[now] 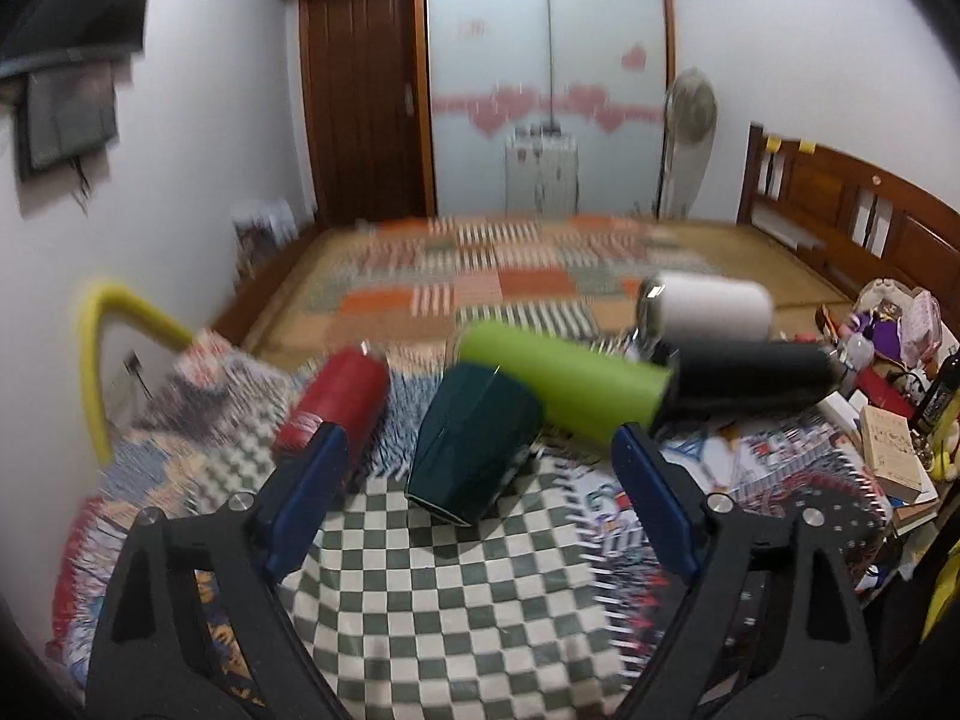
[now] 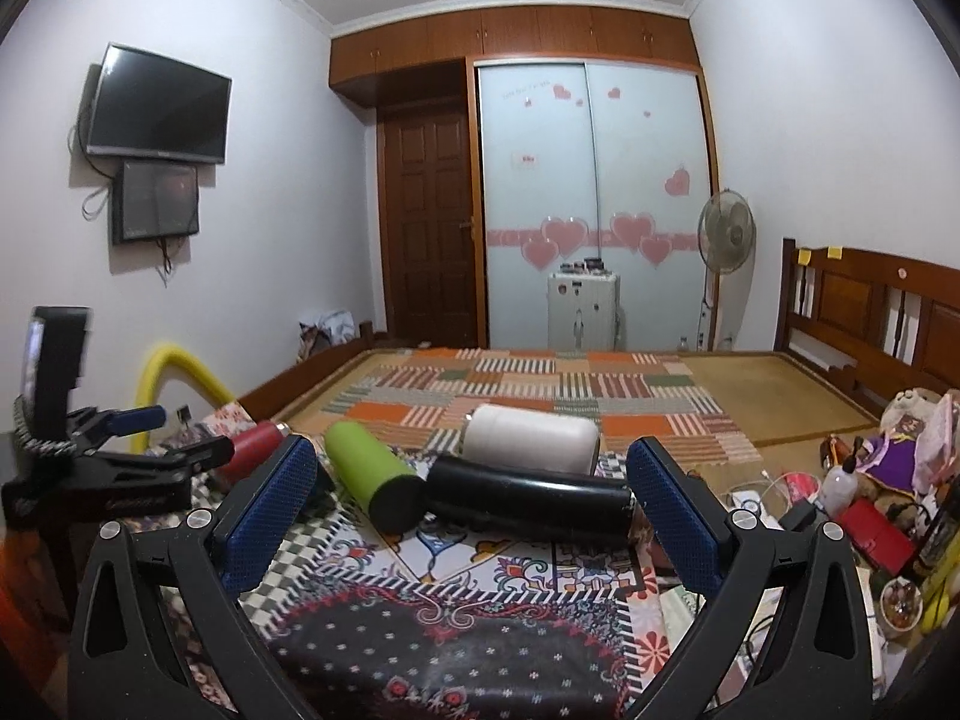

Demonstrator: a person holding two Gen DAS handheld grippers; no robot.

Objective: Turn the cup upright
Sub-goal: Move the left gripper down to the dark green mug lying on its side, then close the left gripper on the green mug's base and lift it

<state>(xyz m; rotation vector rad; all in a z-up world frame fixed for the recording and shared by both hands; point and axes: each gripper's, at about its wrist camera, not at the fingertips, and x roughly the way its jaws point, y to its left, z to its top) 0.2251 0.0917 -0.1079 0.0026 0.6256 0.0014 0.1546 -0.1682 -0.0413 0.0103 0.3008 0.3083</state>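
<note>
Ahead of left gripper [image 1: 480,468]: dark green cup [image 1: 471,450], mouth down on checkered cloth [image 1: 456,594]. Jaws wide, empty. Centre on body, grip mid-wall, then rotate. Right gripper [image 2: 471,516]: wide, empty.

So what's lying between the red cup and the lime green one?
In the left wrist view, the dark teal cup lies on its side between the red cup and the green cup.

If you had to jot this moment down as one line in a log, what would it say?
left gripper: open, empty, facing dark green cup | cup: tipped over, not upright | right gripper: open, empty, near black bottle
</note>
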